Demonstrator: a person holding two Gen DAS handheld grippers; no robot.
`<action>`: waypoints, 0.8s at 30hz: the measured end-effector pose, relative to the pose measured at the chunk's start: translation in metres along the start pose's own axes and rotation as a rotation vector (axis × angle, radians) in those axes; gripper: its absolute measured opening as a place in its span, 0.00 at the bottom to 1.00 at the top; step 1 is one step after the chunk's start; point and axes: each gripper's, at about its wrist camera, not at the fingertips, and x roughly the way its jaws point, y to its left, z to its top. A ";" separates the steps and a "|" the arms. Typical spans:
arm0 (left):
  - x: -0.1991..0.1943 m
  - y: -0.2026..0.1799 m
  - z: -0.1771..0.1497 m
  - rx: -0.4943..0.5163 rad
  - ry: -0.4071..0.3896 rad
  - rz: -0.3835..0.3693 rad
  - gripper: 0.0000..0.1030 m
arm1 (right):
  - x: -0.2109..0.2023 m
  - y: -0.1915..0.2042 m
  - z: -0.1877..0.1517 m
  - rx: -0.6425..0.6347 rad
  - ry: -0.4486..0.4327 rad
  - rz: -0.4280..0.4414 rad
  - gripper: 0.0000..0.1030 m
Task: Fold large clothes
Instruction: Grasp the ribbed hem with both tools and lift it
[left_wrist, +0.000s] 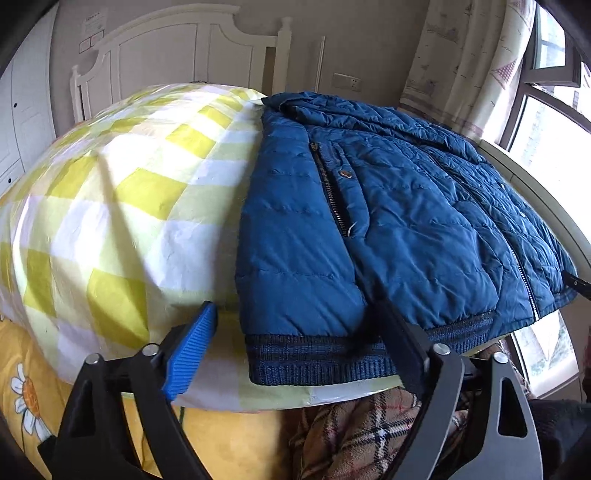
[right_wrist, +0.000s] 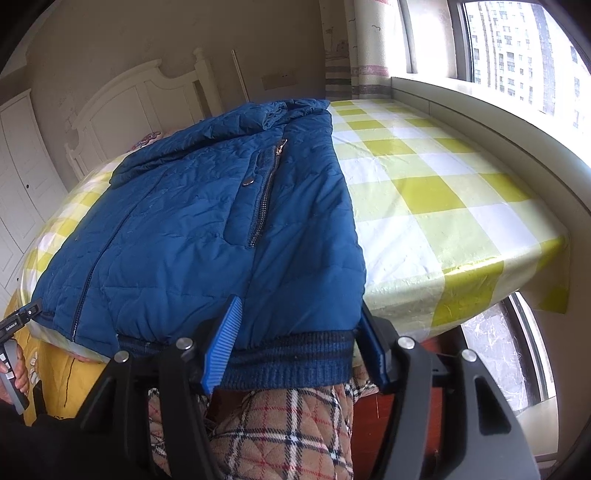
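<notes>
Both tongs spread wide at the jacket's ribbed hem.

The left tongs (left_wrist: 295, 343) and right tongs (right_wrist: 299, 343) hold nothing; the blue puffer jacket (right_wrist: 207, 229) lies flat on the checked bench (right_wrist: 424, 184), its hem (right_wrist: 288, 362) overhanging the near edge.

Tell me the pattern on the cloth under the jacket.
Yellow-green and white checks on the tablecloth, clearest in the right wrist view beside the blue jacket.
</notes>
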 end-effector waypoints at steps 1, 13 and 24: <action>-0.002 -0.006 0.000 0.026 -0.009 0.003 0.58 | 0.000 0.002 -0.001 -0.010 -0.004 -0.009 0.53; -0.065 -0.005 -0.019 0.074 -0.062 -0.076 0.17 | -0.050 0.004 -0.011 -0.062 -0.060 0.064 0.13; -0.144 -0.004 -0.056 0.073 -0.096 -0.151 0.18 | -0.141 -0.003 -0.076 -0.082 -0.030 0.177 0.13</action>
